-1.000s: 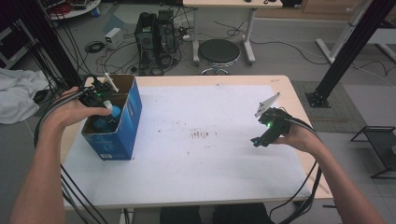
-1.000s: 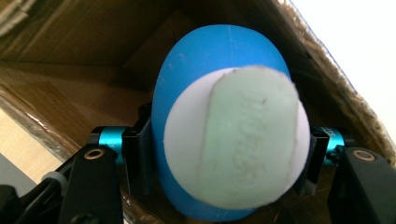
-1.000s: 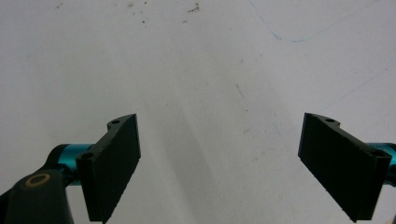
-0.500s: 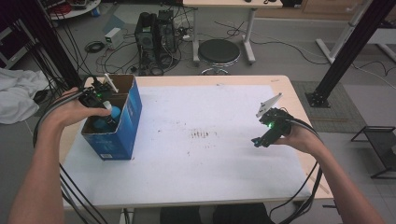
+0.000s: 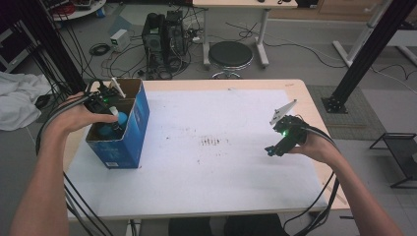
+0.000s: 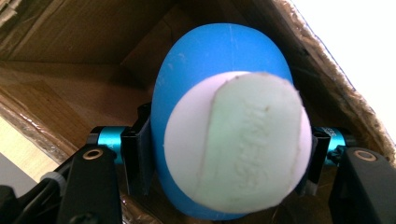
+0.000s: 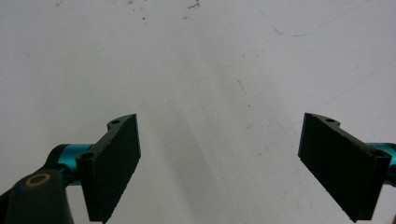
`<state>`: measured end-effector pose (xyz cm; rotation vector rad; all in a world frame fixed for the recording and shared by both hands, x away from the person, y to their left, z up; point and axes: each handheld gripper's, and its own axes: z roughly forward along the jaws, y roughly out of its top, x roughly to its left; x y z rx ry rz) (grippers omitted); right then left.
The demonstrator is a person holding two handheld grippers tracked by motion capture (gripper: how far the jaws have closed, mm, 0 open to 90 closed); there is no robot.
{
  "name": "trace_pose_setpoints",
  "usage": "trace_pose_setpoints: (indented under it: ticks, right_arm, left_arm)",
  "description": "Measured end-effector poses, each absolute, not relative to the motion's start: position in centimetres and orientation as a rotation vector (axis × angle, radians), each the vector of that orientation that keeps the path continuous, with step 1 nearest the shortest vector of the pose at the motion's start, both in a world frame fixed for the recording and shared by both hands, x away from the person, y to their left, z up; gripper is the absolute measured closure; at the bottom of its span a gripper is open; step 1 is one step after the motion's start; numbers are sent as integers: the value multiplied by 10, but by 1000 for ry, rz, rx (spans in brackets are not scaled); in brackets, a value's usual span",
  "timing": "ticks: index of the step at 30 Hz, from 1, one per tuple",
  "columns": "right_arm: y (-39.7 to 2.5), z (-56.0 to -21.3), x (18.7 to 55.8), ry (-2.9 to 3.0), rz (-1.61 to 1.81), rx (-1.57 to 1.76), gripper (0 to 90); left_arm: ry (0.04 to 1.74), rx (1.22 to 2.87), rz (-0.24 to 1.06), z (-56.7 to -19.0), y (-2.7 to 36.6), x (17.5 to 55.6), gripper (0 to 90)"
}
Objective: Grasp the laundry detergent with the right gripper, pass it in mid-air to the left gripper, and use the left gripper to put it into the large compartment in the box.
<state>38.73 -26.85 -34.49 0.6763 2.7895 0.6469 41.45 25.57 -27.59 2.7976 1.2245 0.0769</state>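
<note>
Left gripper point(image 5: 116, 119) inside open cardboard box point(image 5: 129, 142) at counter's point(image 5: 206, 187) 9 o'clock edge; fingers point(image 6: 137, 161) clamped on blue egg-shaped object point(image 6: 219, 60), its pale flat end facing camera. Step judged: object either being lifted from box or set down in it, cannot tell which. Right gripper point(image 5: 273, 149) idle at 3 o'clock, fingers point(image 7: 114, 163) spread wide, nothing between. Next move calls for clearing box walls without snagging.

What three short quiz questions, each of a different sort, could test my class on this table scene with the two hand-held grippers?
1. True or false: the right gripper holds a blue ball.
2. Where does the left gripper hold the blue and white object? A) inside the cardboard box B) on the white table cover C) over the stool
3. Fill in: the right gripper's jaws stand ____.

Key: 1 false; 2 A; 3 open
</note>
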Motion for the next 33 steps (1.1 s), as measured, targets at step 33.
trace_pose_setpoints:
  ticks: [33]
  right_arm:
    - [-269, -348, 386, 2797, 641, 690, 122]
  left_arm:
    - [1221, 2831, 118, -258, 251, 415, 319]
